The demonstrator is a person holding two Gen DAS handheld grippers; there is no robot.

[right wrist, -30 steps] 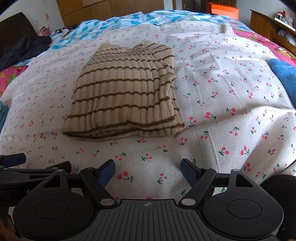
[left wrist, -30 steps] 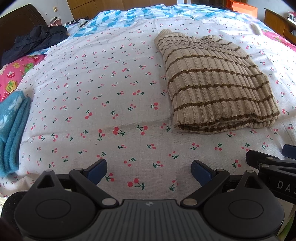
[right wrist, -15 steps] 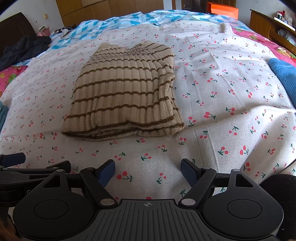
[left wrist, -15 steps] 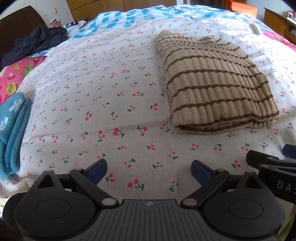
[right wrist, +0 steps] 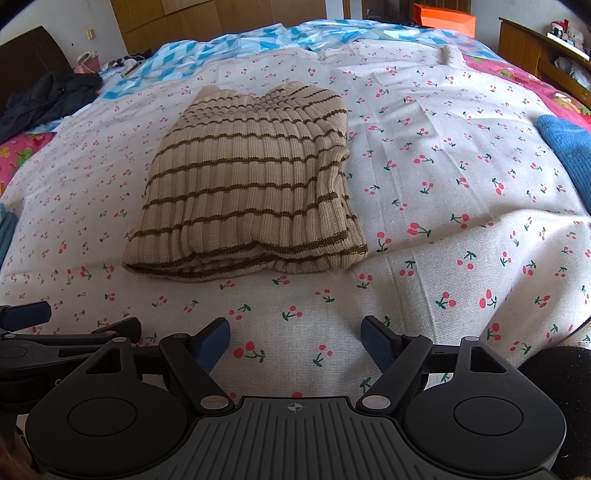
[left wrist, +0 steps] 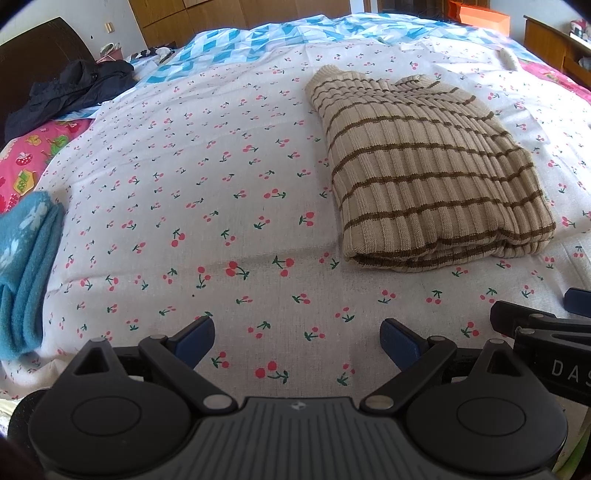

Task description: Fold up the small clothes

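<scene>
Nothing shifted since the earlier frames; same still scene in both views, both tools parked where they were; left tool (left wrist: 297, 343) low at the near edge of the bed, blue pads spread wide, only cherry-print sheet (left wrist: 207, 192) showing between them, gripping nothing; right tool (right wrist: 295, 341) likewise spread wide, bare sheet between the pads, holding nothing; part of the right tool poking into the left wrist view at the lower right edge, and part of the left tool at the lower left edge of the right wrist view, so the two side by side and near each other; folded beige sweater with brown stripes (left wrist: 424, 173) lying flat on the sheet, well apart from both tools, beyond and to the right of the left tool; same sweater (right wrist: 247, 188) ahead of the right tool and slightly left of centre, folded edge toward the camera, ribbed collar end toward the far side; layers visible along the near fold, right side a little uneven; blue fuzzy cloth (left wrist: 26, 266) folded at the left edge of the bed, apart from the sweater; another blue cloth (right wrist: 565, 147) at the right edge in the right wrist view; dark jacket (left wrist: 74, 92) heaped at the far left by the headboard; blue-and-white diamond blanket (left wrist: 236, 40) across the far end of the bed; orange box (right wrist: 443, 16) beyond it.
</scene>
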